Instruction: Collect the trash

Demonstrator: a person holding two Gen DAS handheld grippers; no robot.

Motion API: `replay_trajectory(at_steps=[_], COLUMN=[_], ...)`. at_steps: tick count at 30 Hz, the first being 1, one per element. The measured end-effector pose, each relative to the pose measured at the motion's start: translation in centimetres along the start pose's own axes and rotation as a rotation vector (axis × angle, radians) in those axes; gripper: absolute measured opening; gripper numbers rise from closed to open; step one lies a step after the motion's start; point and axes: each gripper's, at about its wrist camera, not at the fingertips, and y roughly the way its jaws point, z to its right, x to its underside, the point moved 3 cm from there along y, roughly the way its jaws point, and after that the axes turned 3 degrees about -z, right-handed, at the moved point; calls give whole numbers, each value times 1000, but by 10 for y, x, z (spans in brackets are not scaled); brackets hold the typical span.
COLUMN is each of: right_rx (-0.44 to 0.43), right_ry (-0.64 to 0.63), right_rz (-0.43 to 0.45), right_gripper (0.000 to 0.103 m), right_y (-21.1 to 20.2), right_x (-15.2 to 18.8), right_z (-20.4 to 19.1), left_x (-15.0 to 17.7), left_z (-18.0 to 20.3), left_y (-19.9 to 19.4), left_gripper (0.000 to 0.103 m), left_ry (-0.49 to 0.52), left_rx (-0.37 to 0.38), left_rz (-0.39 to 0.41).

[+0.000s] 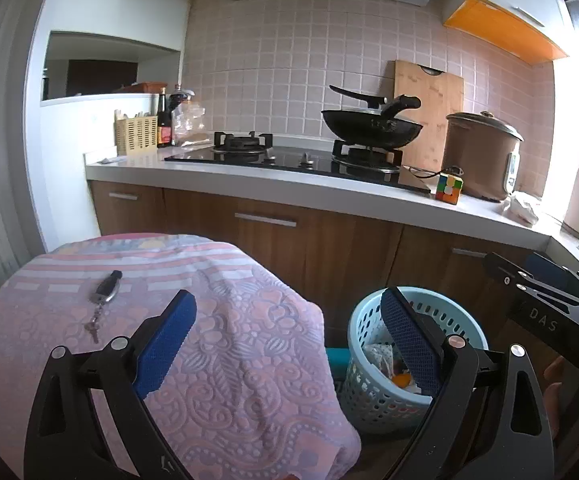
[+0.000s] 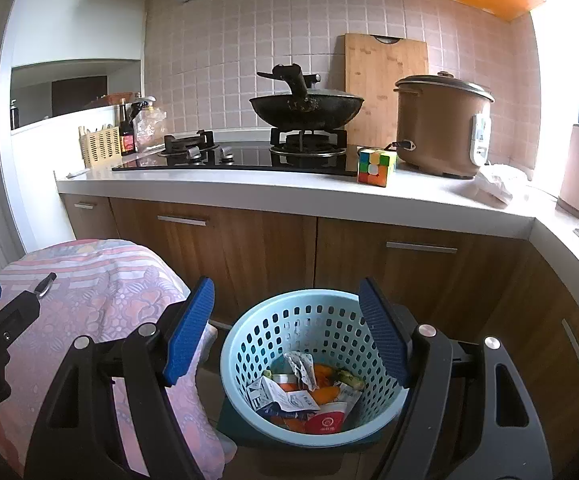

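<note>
The pale blue perforated plastic wastebasket [image 2: 313, 364] sits on the floor at about six o'clock in the right wrist view, just beside the rounded surface draped in a pink patterned cloth [image 2: 101, 320] at eight o'clock, and in front of the wooden cabinet doors [image 2: 265, 256]. It already holds a low heap of rubbish [image 2: 305, 396]: crumpled white printed wrappers, orange peel or orange-coloured scraps, a bit of green, and a red and white packet lying near the front wall, so collecting looks well under way, perhaps nearly finished. The basket stands upright, its walls pierced with rows of oval holes, and is filled only near the bottom. The right gripper [image 2: 287, 332] hovers above the basket's rim with its blue ribbed pads wide apart and nothing between them; the left gripper [image 1: 289, 344] is likewise spread and empty, over the cloth's edge. What is left is hard to judge: on the cloth only a black key fob with keys [image 1: 103, 294] shows, hardly trash, while a crumpled white wad [image 2: 497, 182] lies on the white countertop [image 2: 289, 188] at two o'clock, near the brown rice cooker [image 2: 441, 124], possibly one more piece to fetch
</note>
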Motion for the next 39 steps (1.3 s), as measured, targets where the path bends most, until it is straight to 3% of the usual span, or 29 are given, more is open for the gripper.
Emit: replay_trajectory(at_steps=[39], right_rx=[-4], right_ry=[-49], right_rz=[11], right_gripper=[72], right_y=[-10], right_x=[-2], right_z=[-24], left_x=[-4], left_z=[-14], left_y=[-12], left_gripper=[92], left_ry=[-38], left_rx=[-49], left_rz=[29])
